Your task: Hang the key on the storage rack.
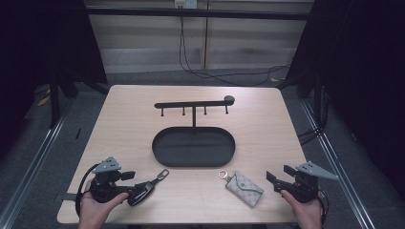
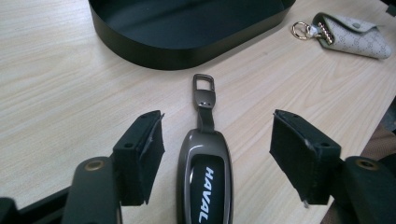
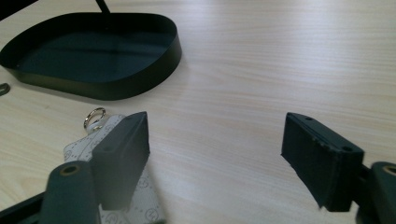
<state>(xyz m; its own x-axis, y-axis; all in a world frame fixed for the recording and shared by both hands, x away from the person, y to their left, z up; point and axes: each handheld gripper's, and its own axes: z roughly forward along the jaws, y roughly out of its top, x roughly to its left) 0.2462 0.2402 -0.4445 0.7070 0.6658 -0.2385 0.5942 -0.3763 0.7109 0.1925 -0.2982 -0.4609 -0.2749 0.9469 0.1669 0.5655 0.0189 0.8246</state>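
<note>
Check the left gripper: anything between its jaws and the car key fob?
Nothing visible. The left gripper is open, and the car key fob lies flat on the table between the jaws, with bare gaps on both sides. The black tray and the key pouch sit beyond the fob.

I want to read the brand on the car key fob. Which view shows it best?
The left gripper view: the key fob lies close between open jaws, its HAVAL lettering legible. The high view shows it small and dark by the left gripper. The right gripper view catches perhaps its clip at the left edge.
</note>
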